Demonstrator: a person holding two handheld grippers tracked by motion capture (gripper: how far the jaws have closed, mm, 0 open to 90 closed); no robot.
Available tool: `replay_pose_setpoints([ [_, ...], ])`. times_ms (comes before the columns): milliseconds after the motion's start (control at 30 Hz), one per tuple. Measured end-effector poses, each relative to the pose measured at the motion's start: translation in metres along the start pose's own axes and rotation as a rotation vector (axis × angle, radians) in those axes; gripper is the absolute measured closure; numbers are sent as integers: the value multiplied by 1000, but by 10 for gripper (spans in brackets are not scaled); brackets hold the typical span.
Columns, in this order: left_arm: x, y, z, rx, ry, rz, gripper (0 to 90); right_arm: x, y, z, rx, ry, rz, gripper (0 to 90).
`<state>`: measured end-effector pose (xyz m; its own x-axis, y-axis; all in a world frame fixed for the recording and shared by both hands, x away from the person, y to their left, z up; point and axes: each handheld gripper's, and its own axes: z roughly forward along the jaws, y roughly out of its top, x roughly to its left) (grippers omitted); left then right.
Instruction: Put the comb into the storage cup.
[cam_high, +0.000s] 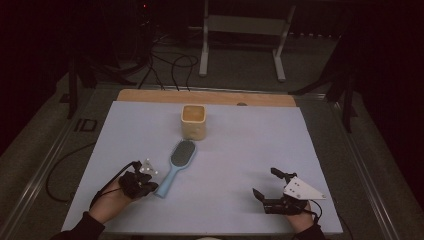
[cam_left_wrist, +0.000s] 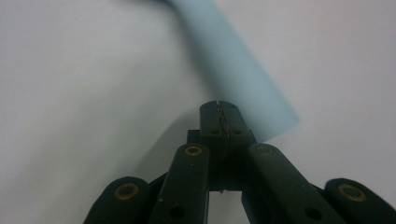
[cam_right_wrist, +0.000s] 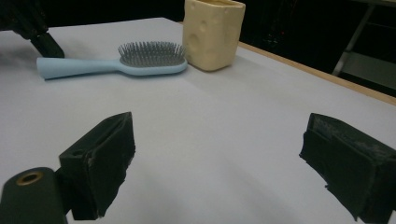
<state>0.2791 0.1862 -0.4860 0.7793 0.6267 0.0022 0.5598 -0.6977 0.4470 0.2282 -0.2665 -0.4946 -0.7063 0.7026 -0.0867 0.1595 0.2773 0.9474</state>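
The brush (cam_high: 176, 166) lies flat on the mat (cam_high: 240, 150), bristles up, its head just in front of the cup (cam_high: 193, 121) and its handle end pointing toward the near edge. The left gripper (cam_left_wrist: 219, 109), jaws pressed together and holding nothing, sits just beside the handle end. The right gripper (cam_right_wrist: 219, 154), jaws wide apart, rests well right of the brush over bare mat, near the near edge.
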Motion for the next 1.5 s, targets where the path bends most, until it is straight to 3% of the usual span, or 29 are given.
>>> replay_pose_setpoints([
  [133, 5, 0, -5, -14, 35, -41, 897, 0, 0, 0, -1, 1, -3, 94],
  [400, 8, 6, -17, -24, 67, -42, 896, 0, 0, 0, 0, -1, -1, 94],
  [600, 7, 13, -22, -19, 71, -35, 895, 0, 0, 0, -2, -1, -1, 94],
  [900, 9, 26, -30, -29, 68, -82, 862, 0, 0, 0, -1, 0, 1, 94],
  [1133, 10, 36, -37, -25, 76, -84, 815, 0, 0, 0, 0, -2, 1, 94],
  [1300, 10, 46, -38, -8, 85, -101, 585, 0, 0, 0, -1, 0, 2, 94],
  [1500, 7, 57, -39, -28, 86, -98, 404, 0, 0, 0, -2, 1, 2, 94],
])
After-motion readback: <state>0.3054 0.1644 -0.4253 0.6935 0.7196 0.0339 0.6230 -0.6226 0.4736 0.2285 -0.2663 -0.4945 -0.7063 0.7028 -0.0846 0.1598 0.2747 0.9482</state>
